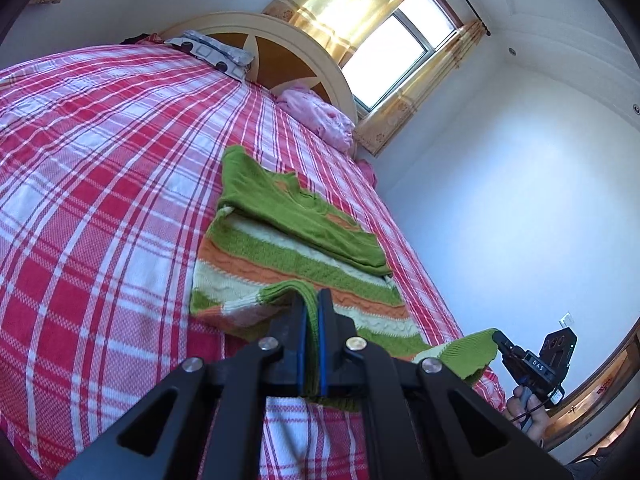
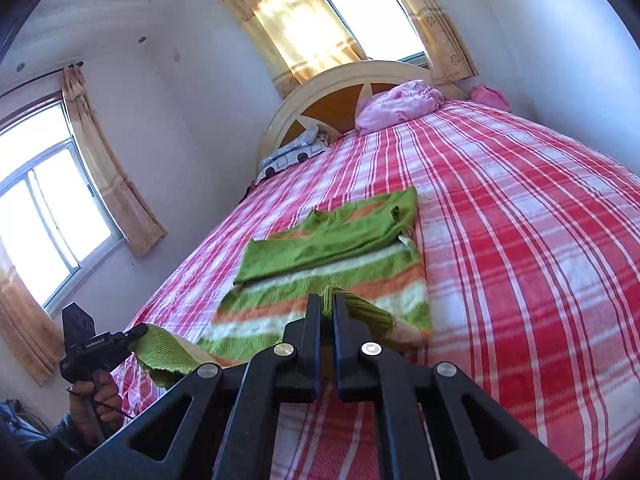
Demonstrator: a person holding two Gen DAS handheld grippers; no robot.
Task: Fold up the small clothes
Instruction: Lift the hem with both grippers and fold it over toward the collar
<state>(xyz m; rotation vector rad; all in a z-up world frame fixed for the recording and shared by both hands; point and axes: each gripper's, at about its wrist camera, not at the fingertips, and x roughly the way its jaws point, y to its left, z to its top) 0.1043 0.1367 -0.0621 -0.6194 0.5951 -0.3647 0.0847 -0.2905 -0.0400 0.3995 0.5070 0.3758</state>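
Knitwear, a small green, orange and cream striped sweater, lies on the red-and-white plaid bedspread well short of the cream arched headboard, its sleeves folded across. The left gripper and right gripper each pinch a lifted hem corner.

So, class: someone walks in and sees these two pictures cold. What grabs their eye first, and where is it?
The striped green, orange and white sweater lies mid-bed on the red plaid bedspread. The left gripper and right gripper are each shut on a near corner of its hem. Behind, sunlit yellow curtains glow above the headboard.
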